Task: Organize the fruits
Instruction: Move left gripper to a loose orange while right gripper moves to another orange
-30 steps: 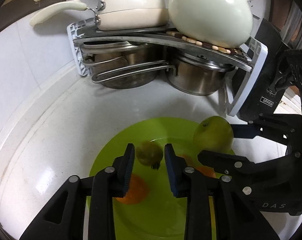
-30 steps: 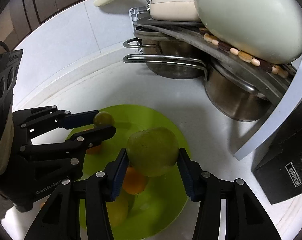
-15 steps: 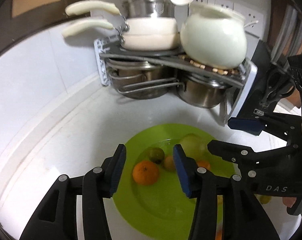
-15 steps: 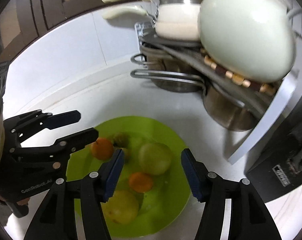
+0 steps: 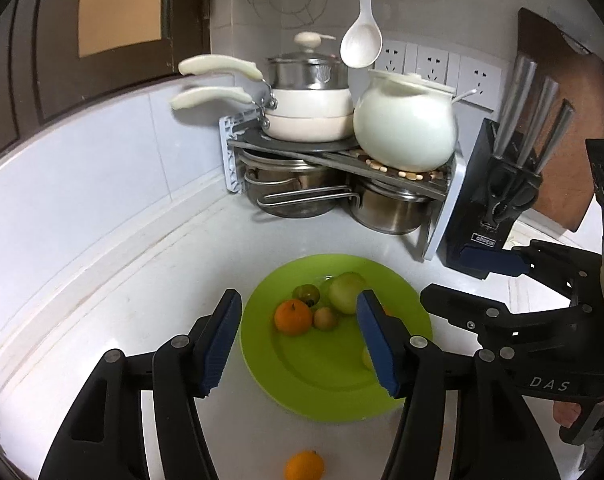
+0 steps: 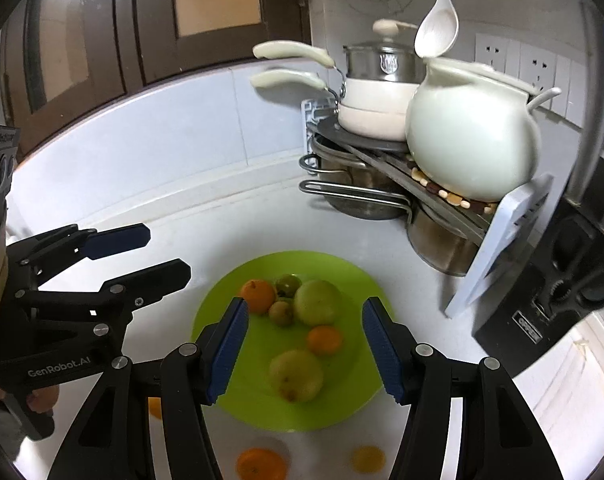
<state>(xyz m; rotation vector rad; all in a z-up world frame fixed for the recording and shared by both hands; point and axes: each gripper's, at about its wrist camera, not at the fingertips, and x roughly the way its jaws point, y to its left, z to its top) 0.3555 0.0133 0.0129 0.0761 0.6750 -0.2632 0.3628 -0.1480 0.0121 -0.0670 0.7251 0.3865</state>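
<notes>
A lime-green plate [image 5: 322,392] [image 6: 237,404] lies on the white counter and holds several fruits: a green apple [image 5: 344,292] [image 6: 317,307], an orange [image 5: 293,317] [image 6: 257,295], a small dark green fruit [image 5: 306,293] [image 6: 287,282], a small brownish fruit [image 5: 325,318] [image 6: 281,312], a second orange [image 6: 324,340] and a yellow-green apple [image 6: 296,375]. My left gripper [image 5: 297,340] [image 6: 153,252] is open and empty above the plate's near side. My right gripper [image 6: 304,352] [image 5: 462,280] is open and empty above the plate.
Loose oranges lie on the counter in front of the plate [image 5: 304,466] [image 6: 261,464] [image 6: 366,458]. A corner rack [image 5: 342,160] with pots and a white kettle [image 5: 404,126] stands behind. A black knife block [image 5: 490,200] stands to the right.
My right gripper let go of the green apple, which now rests on the plate. Both grippers opened wider and drew back and up from the plate.
</notes>
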